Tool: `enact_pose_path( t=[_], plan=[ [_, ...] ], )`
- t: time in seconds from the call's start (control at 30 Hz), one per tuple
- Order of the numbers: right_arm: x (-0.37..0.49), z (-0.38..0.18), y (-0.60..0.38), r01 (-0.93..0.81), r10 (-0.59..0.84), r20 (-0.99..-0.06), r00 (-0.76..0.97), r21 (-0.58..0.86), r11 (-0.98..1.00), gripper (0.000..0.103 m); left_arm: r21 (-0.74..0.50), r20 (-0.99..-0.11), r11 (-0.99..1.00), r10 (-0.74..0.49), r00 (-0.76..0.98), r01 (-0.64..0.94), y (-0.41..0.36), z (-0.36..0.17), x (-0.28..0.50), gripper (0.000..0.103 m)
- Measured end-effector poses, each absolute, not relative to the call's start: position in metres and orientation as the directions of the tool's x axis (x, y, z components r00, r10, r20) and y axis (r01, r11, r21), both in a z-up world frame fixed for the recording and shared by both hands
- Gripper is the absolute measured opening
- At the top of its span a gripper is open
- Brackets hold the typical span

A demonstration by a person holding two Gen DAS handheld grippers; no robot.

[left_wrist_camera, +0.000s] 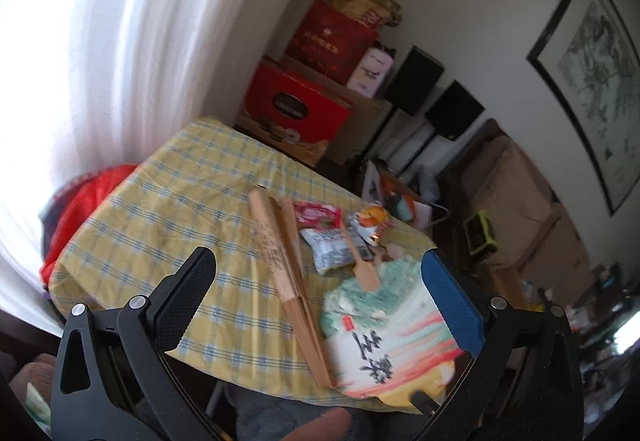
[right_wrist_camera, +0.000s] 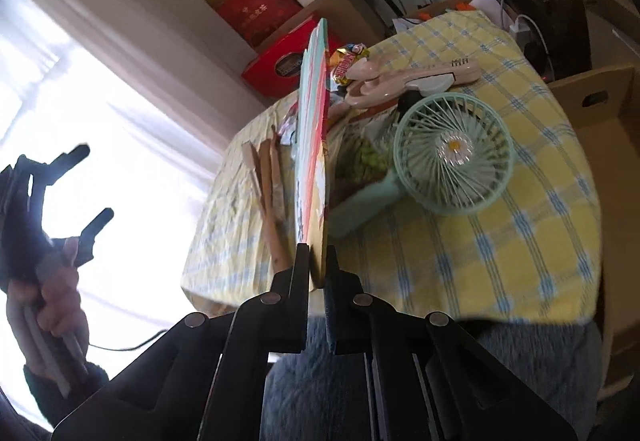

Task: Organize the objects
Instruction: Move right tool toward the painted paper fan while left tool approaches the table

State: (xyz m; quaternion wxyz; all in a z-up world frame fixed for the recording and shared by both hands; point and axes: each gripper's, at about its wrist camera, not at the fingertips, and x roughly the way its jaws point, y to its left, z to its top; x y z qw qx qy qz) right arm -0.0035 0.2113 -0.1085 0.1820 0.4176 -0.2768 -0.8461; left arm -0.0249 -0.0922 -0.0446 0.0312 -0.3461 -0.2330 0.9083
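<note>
right gripper (right_wrist_camera: 319, 265) clamped on edge of a flat printed packet (right_wrist_camera: 312, 145), held on edge above the yellow checked table (right_wrist_camera: 460, 261). left gripper (left_wrist_camera: 320, 281) jaws wide apart, nothing between. mint handheld fan (right_wrist_camera: 452, 157) lies just beside packet.

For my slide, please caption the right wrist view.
Right gripper lifts a flat packet edge-on above the checked tablecloth.

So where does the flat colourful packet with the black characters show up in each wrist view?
Left wrist: the packet lies low and right of centre, its face to the camera, beside the blue pad.
Right wrist: the packet stands edge-on at centre, clamped in the right gripper.
Shared landmark: the wooden sticks, just left of the packet in both.
</note>
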Motion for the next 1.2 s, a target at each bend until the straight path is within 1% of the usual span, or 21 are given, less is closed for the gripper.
enact_pose_path(
  t=[0.07, 0.1, 0.17, 0.27, 0.3, 0.37, 0.43, 0.47, 0.5, 0.57, 0.6, 0.67, 0.83, 0.93, 0.97, 1.0, 1.03, 1.07, 1.13, 1.2],
  plan=[
    [0.007, -0.105, 0.219, 0.069, -0.531, -0.610, -0.588, 0.617, -0.784, 0.005, -0.376, -0.632, -0.918, 0.158, -0.758, 0.122, -0.088, -0.040, -0.022, 0.103],
    [0.013, -0.104, 0.223, 0.061, -0.525, -0.614, -0.590, 0.614, -0.787, 0.005, -0.358, -0.634, -0.927, 0.154, -0.758, 0.111, -0.086, -0.038, -0.021, 0.103],
    [0.023, -0.102, 0.232, 0.053, -0.516, -0.613, -0.598, 0.612, -0.789, 0.005, -0.370, -0.628, -0.926, 0.194, -0.754, 0.070, -0.084, -0.036, -0.019, 0.103],
    [0.032, -0.104, 0.244, 0.031, -0.511, -0.612, -0.603, 0.622, -0.782, 0.005, -0.425, -0.620, -0.904, 0.249, -0.744, 0.051, -0.084, -0.034, -0.017, 0.103],
    [0.032, -0.106, 0.247, 0.023, -0.512, -0.611, -0.604, 0.629, -0.777, 0.008, -0.434, -0.618, -0.899, 0.257, -0.743, 0.050, -0.082, -0.034, -0.016, 0.103],
    [0.030, -0.110, 0.252, -0.004, -0.509, -0.613, -0.605, 0.641, -0.768, 0.008, -0.443, -0.614, -0.896, 0.272, -0.741, 0.039, -0.080, -0.033, -0.016, 0.103],
    [0.027, -0.118, 0.257, -0.049, -0.500, -0.617, -0.608, 0.657, -0.752, 0.019, -0.442, -0.615, -0.897, 0.279, -0.738, 0.029, -0.078, -0.033, -0.016, 0.103],
    [0.026, -0.123, 0.258, -0.066, -0.499, -0.618, -0.607, 0.666, -0.743, 0.033, -0.443, -0.617, -0.896, 0.282, -0.735, 0.028, -0.079, -0.035, -0.017, 0.103],
    [0.028, -0.124, 0.260, -0.071, -0.499, -0.618, -0.608, 0.668, -0.741, 0.037, -0.444, -0.618, -0.896, 0.283, -0.734, 0.028, -0.079, -0.036, -0.017, 0.103],
    [0.025, -0.130, 0.261, -0.095, -0.486, -0.629, -0.607, 0.664, -0.742, 0.038, -0.446, -0.623, -0.894, 0.283, -0.730, 0.034, -0.077, -0.040, -0.020, 0.103],
    [0.025, -0.132, 0.263, -0.096, -0.485, -0.629, -0.608, 0.665, -0.741, 0.041, -0.446, -0.625, -0.894, 0.283, -0.727, 0.035, -0.076, -0.043, -0.020, 0.103],
    [0.020, -0.135, 0.264, -0.105, -0.481, -0.624, -0.616, 0.670, -0.735, 0.045, -0.445, -0.635, -0.895, 0.288, -0.717, 0.035, -0.073, -0.049, -0.024, 0.103],
    [-0.006, -0.138, 0.261, -0.087, -0.469, -0.617, -0.632, 0.658, -0.748, 0.045, -0.431, -0.673, -0.902, 0.300, -0.676, 0.030, -0.066, -0.067, -0.034, 0.103],
    [-0.020, -0.142, 0.256, -0.070, -0.487, -0.616, -0.619, 0.661, -0.747, 0.045, -0.429, -0.682, -0.903, 0.296, -0.669, 0.038, -0.065, -0.071, -0.036, 0.103],
    [-0.022, -0.144, 0.254, -0.067, -0.492, -0.618, -0.613, 0.662, -0.747, 0.041, -0.428, -0.682, -0.903, 0.291, -0.671, 0.043, -0.066, -0.071, -0.036, 0.103],
    [-0.023, -0.145, 0.252, -0.063, -0.495, -0.622, -0.607, 0.659, -0.750, 0.028, -0.426, -0.684, -0.904, 0.287, -0.671, 0.047, -0.066, -0.072, -0.036, 0.103],
    [-0.024, -0.147, 0.249, -0.066, -0.488, -0.639, -0.594, 0.644, -0.762, 0.023, -0.422, -0.691, -0.905, 0.282, -0.666, 0.055, -0.066, -0.074, -0.036, 0.103],
    [-0.024, -0.149, 0.247, -0.067, -0.487, -0.645, -0.588, 0.639, -0.766, 0.019, -0.420, -0.698, -0.905, 0.281, -0.658, 0.060, -0.066, -0.075, -0.038, 0.103],
    [-0.021, -0.149, 0.246, -0.058, -0.489, -0.642, -0.591, 0.638, -0.768, 0.018, -0.429, -0.709, -0.901, 0.295, -0.641, 0.060, -0.065, -0.079, -0.039, 0.103],
    [-0.016, -0.145, 0.245, -0.055, -0.468, -0.653, -0.595, 0.614, -0.787, 0.018, -0.457, -0.700, -0.888, 0.333, -0.631, 0.039, -0.065, -0.080, -0.039, 0.103]
  ],
)
